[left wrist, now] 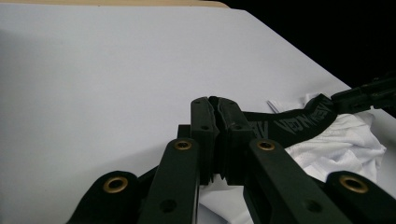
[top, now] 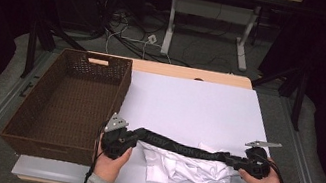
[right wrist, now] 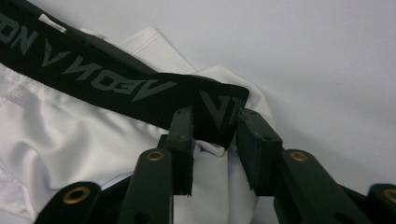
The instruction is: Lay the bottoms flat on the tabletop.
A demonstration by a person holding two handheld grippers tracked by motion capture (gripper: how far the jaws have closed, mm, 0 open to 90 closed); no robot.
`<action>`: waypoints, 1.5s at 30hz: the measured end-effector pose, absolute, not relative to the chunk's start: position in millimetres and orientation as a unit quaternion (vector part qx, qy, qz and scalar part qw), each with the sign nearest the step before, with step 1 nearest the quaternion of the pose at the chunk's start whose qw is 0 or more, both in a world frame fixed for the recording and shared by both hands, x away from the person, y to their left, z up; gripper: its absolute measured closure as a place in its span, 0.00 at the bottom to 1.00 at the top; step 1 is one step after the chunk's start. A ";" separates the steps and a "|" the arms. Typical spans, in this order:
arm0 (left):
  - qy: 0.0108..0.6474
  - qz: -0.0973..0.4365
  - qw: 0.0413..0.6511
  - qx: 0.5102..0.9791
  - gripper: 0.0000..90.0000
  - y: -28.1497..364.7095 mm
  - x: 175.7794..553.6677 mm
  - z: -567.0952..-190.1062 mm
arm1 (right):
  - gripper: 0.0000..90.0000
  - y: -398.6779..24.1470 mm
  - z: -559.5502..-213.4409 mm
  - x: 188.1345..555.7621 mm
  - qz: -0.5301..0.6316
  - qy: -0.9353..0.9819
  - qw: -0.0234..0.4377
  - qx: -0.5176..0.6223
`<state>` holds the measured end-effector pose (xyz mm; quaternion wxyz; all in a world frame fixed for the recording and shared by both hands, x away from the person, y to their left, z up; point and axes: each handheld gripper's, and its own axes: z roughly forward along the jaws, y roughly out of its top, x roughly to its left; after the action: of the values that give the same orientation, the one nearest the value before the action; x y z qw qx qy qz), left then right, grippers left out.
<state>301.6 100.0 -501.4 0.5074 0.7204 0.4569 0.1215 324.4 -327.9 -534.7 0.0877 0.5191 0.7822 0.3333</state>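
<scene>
Overhead, white mesh shorts [top: 188, 169], black lettered elastic waistband [top: 181, 148] between both grippers' fingers [left wrist: 205, 126]

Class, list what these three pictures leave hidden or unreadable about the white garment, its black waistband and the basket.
- Garment: high view, bunched up, so its shape stays unclear.
- Waistband lettering: high view, too small to read; right gripper view, cut off by the picture's edge.
- Waistband end: left gripper view, hidden between the left gripper and its shut jaws.
- Basket: high view, inside too dark to make out.

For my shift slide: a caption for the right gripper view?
Right tongs straddle the black waistband end of white shorts, not yet clamped.
</scene>
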 end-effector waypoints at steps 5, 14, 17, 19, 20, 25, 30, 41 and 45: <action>0.458 0.122 0.507 0.720 0.96 100.1 301.7 -501.8 | 0.88 -327.1 -533.3 321.9 0.337 0.790 0.094 0.503; 0.458 0.121 0.506 0.721 0.96 99.8 302.0 -502.8 | 0.83 -331.1 -542.3 326.3 0.339 0.777 0.070 0.526; 0.459 0.121 0.505 0.721 0.96 100.0 302.4 -503.6 | 0.83 -331.3 -545.5 327.9 0.342 0.774 0.063 0.529; 0.459 0.120 0.504 0.722 0.96 99.8 302.6 -504.0 | 0.82 -332.9 -547.6 329.1 0.345 0.769 0.056 0.535; 0.459 0.121 0.504 0.722 0.96 99.8 302.6 -504.2 | 0.82 -333.7 -548.2 329.4 0.348 0.766 0.052 0.538; 0.459 0.121 0.503 0.723 0.96 99.6 302.6 -504.6 | 0.85 -333.2 -548.4 330.0 0.349 0.764 0.054 0.539; 0.459 0.121 0.502 0.723 0.96 99.1 302.7 -505.1 | 0.96 -331.4 -545.1 329.4 0.351 0.769 0.056 0.531; 0.460 0.122 0.505 0.720 0.96 99.6 302.7 -503.1 | 0.97 -327.8 -529.9 322.2 0.357 0.782 0.098 0.502; 0.459 0.123 0.506 0.720 0.96 98.7 304.1 -500.3 | 0.97 -332.8 -519.5 322.5 0.377 0.770 0.118 0.500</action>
<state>304.1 98.7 -500.3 0.5061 0.7200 0.4586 0.1232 322.5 -332.8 -519.5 0.1184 0.5002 0.7704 0.3772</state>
